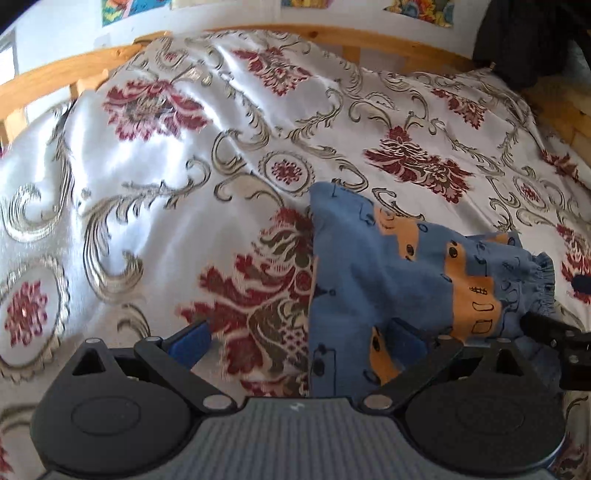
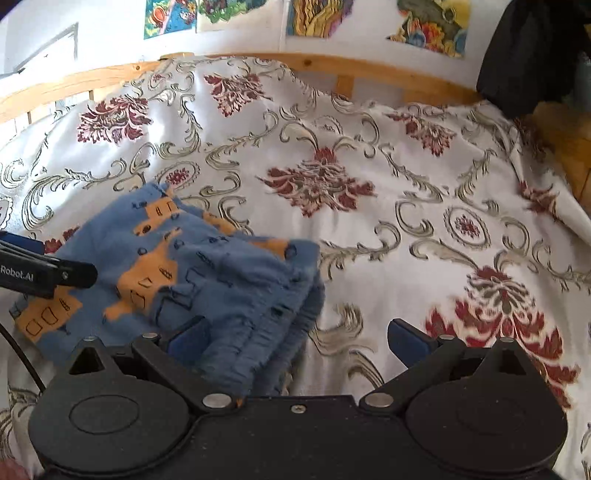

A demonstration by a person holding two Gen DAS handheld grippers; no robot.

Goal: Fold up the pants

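Observation:
Blue pants (image 1: 388,266) with orange printed patches lie folded in a bundle on a white floral bedspread (image 1: 147,177). My left gripper (image 1: 297,339) is open, low over the bundle's left edge; its right pad (image 1: 406,336) rests on the cloth and its left pad is over bare bedspread. My right gripper (image 2: 299,339) is open too. The gathered waistband end of the pants (image 2: 207,273) reaches in beside its left pad (image 2: 190,338), and the right pad is over bedspread. Each gripper shows at the edge of the other's view: right gripper (image 1: 550,332), left gripper (image 2: 48,275).
A wooden bed rail (image 2: 332,64) runs along the far side, below a white wall with colourful pictures (image 2: 432,26). A dark garment (image 2: 532,55) hangs at the top right. Wooden flooring (image 1: 565,114) shows past the bed's right edge. Open bedspread (image 2: 424,206) stretches right of the pants.

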